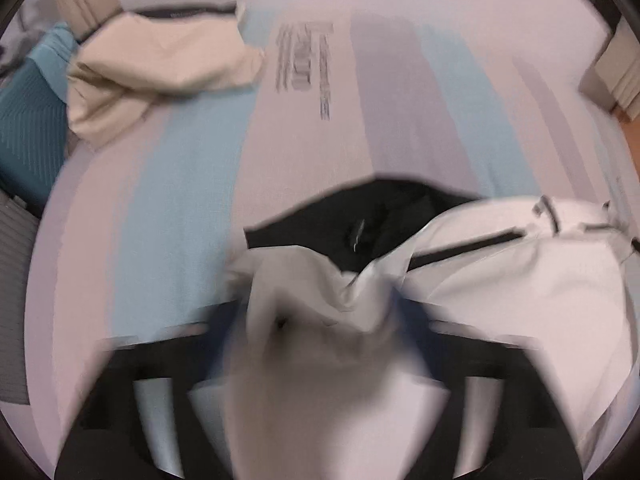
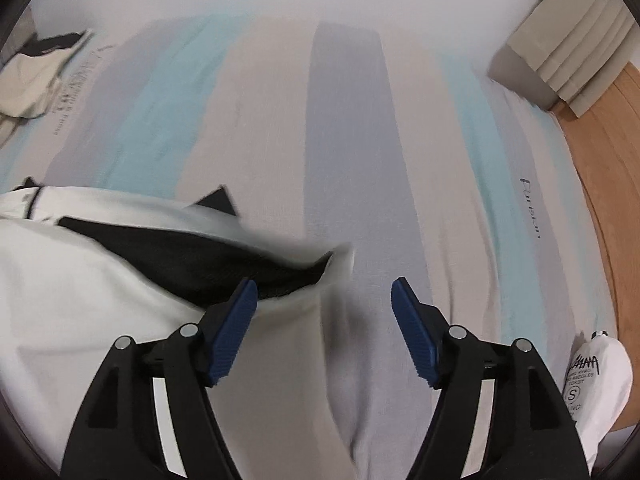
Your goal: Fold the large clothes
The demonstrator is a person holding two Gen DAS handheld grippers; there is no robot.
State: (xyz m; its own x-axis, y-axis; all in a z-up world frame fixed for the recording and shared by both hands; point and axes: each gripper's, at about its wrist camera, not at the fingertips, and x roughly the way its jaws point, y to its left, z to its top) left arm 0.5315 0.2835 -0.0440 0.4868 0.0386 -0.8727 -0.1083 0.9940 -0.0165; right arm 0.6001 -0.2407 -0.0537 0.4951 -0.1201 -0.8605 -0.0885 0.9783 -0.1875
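A white jacket with a black lining and black zips lies crumpled on the striped bed sheet. In the blurred left wrist view, a bunched white fold rises between the blue pads of my left gripper, whose jaws stand wide apart. In the right wrist view the jacket fills the lower left. Its loose edge hangs between the blue pads of my right gripper, which is open and not pressing on the cloth.
A beige garment lies crumpled at the far left of the bed, beside a teal cloth. A padded beige block and wooden floor border the sheet on the right. A white printed bag sits at the lower right.
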